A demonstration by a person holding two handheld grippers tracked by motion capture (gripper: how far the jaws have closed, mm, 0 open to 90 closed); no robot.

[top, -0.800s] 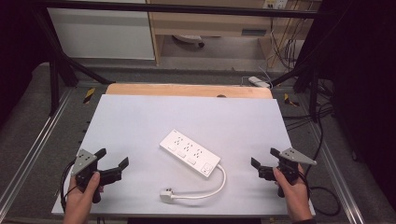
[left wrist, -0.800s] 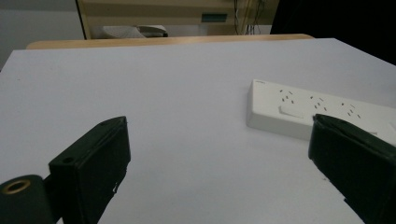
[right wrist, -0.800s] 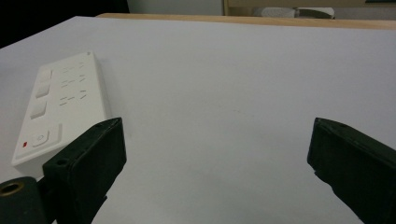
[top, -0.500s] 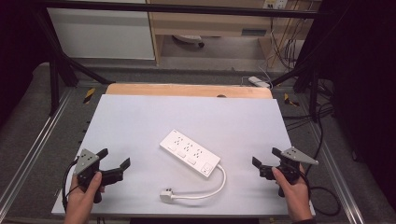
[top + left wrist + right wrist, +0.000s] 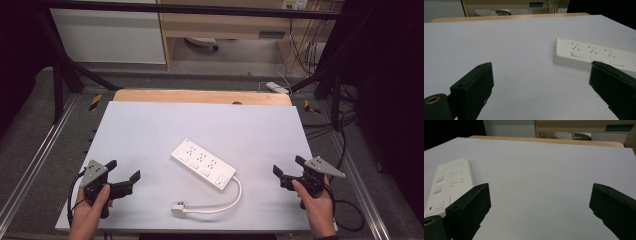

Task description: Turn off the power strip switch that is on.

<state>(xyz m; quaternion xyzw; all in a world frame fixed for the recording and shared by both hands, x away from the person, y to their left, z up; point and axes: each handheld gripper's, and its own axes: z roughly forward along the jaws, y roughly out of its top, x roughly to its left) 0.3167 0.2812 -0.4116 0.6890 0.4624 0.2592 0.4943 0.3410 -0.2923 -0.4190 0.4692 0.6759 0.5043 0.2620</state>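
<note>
Standing wide apart, the jaws of the left gripper [image 5: 122, 170] have nothing between them but bare tabletop; the person's hand holds it low near the front left corner of the white table [image 5: 150, 125]. Over at the front right, the right gripper [image 5: 287, 167] is spread just as wide and grips nothing either. Between the two, well apart from both, a white power strip [image 5: 203, 164] lies flat and slantwise on the table. Its cord [image 5: 235, 197] curls toward the front edge and ends in a plug [image 5: 177, 209] lying on the surface, touched by neither gripper.
</note>
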